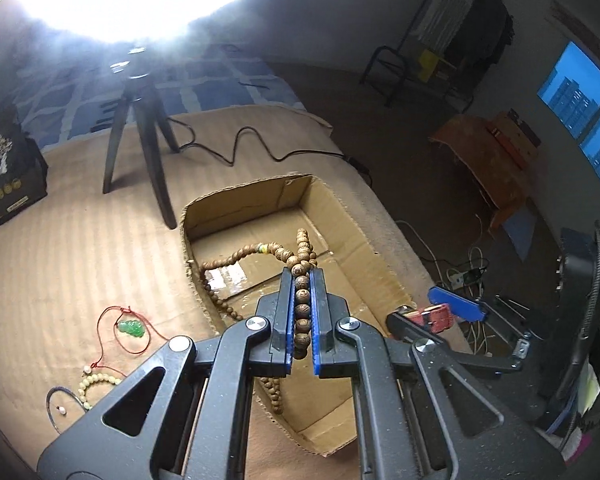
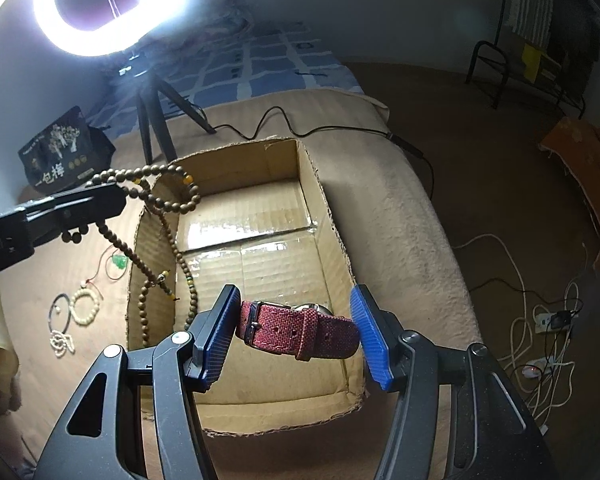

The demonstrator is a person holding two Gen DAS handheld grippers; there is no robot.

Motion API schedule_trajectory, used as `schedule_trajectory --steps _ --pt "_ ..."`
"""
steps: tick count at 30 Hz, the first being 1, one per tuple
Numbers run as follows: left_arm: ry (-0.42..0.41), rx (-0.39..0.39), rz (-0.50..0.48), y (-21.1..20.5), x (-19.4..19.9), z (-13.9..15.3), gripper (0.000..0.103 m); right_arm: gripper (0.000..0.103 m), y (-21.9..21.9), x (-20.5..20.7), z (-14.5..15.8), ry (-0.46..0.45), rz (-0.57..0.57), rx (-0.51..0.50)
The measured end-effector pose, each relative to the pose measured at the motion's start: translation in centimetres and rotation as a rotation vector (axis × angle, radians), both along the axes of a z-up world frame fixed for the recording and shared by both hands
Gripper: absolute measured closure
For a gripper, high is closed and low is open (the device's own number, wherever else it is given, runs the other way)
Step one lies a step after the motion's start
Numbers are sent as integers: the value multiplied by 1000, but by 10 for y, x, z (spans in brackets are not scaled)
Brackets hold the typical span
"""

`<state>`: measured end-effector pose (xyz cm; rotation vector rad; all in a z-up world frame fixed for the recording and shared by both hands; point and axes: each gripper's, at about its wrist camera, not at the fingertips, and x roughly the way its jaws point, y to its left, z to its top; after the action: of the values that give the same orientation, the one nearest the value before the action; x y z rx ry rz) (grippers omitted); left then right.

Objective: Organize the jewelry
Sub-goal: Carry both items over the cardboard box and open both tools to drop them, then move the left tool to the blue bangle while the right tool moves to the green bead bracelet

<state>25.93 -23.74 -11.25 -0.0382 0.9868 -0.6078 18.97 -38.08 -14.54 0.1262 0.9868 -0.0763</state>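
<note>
Left gripper point(image 1: 303, 280) fingers are clamped tight on the wooden bead strand point(image 1: 302, 292), which dangles into the cardboard box point(image 1: 340, 216). Right gripper point(image 2: 296, 330) fingers bracket the red watch point(image 2: 300, 330) at both strap ends, over the box.

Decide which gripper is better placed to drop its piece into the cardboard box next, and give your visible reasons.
Probably the left gripper: its wooden bead strand already trails into the cardboard box. The right gripper holds the red-strapped watch above the box's near end.

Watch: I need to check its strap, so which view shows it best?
The right wrist view: the watch fills the middle, its red woven strap and buckle sharp between the right claw's pads. The left wrist view shows only a small red piece at the side.
</note>
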Motion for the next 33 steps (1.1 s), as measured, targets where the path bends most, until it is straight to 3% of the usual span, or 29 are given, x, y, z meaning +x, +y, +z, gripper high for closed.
schedule_trajectory --steps 7,9,11,23,33 --pt "-15 11 5 -6 1 8 97 44 1 1 -1 6 -2 -14" --pt "-12 9 14 -4 1 9 78 43 2 1 0 5 -3 -23" --pt "-15 8 22 -2 1 10 70 40 2 1 1 2 1 -26" --pt "-43 19 59 30 -6 19 70 40 10 0 10 -31 5 -22" --pt "-115 72 117 91 -21 35 70 40 33 1 22 -87 40 26"
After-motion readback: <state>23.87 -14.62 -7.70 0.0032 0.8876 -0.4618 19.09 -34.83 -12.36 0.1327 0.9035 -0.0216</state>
